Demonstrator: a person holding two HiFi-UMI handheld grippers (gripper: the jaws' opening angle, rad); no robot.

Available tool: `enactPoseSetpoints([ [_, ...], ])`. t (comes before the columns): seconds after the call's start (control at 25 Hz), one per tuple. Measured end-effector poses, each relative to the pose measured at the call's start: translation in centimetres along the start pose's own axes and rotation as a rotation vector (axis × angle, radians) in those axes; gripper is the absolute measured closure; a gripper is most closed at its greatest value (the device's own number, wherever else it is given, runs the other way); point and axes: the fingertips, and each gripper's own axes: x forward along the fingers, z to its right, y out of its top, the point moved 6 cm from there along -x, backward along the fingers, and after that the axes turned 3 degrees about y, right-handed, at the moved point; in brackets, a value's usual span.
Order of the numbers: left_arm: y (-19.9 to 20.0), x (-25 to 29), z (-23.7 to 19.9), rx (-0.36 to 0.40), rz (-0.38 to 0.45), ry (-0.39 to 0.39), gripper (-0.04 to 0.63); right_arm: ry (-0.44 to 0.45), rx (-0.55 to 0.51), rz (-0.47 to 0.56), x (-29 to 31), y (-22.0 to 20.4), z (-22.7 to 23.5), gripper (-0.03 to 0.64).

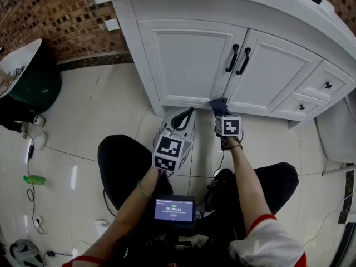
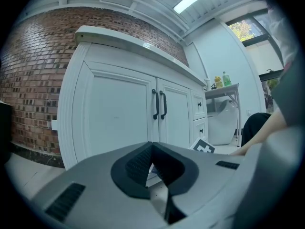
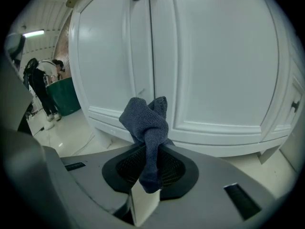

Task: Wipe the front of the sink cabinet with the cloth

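The white sink cabinet (image 1: 189, 54) fills the top of the head view, with two doors and black handles (image 1: 232, 58). My right gripper (image 1: 221, 112) is shut on a dark blue cloth (image 1: 218, 103), which it holds low against the cabinet's bottom rail under the gap between the doors. In the right gripper view the bunched cloth (image 3: 145, 123) sticks up from the right gripper (image 3: 150, 149) before the door panels (image 3: 214, 66). My left gripper (image 1: 191, 111) hangs just left of it, shut and empty. In its own view the left gripper (image 2: 151, 146) points at the cabinet (image 2: 114, 113).
Drawers (image 1: 325, 85) sit on the cabinet's right side, and a white toilet (image 1: 334, 132) stands beyond them. A green bin (image 1: 33, 85) and a person's feet (image 1: 33, 118) are at the far left by the brick wall (image 1: 50, 15). Cables (image 1: 30, 166) lie on the tiled floor.
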Motion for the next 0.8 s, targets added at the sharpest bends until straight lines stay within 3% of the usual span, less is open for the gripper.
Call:
enactPoseSetpoints([
  [0.16, 1.5, 0.6, 0.5, 0.017, 0.039, -0.015, 0.575, 0.003, 0.105, 0.165, -4.0, 2.0, 2.0, 0.551],
  [0.28, 2.9, 0.8, 1.3, 0.033, 0.068, -0.045, 0.575, -0.029, 0.122, 0.282, -8.6, 5.2, 3.5, 0.551],
  [0.48, 5.3, 1.6, 3.2, 0.071, 0.129, -0.081, 0.575, -0.068, 0.057, 0.422, -16.8, 11.9, 5.9, 0.551],
  [0.64, 6.5, 2.4, 5.0, 0.042, 0.175, -0.106, 0.575, -0.035, -0.016, 0.524, -22.9, 17.7, 5.8, 0.551],
  [0.8, 6.8, 2.8, 6.6, 0.039, 0.170, -0.134, 0.575, -0.004, -0.093, 0.587, -27.3, 22.6, 4.6, 0.551],
])
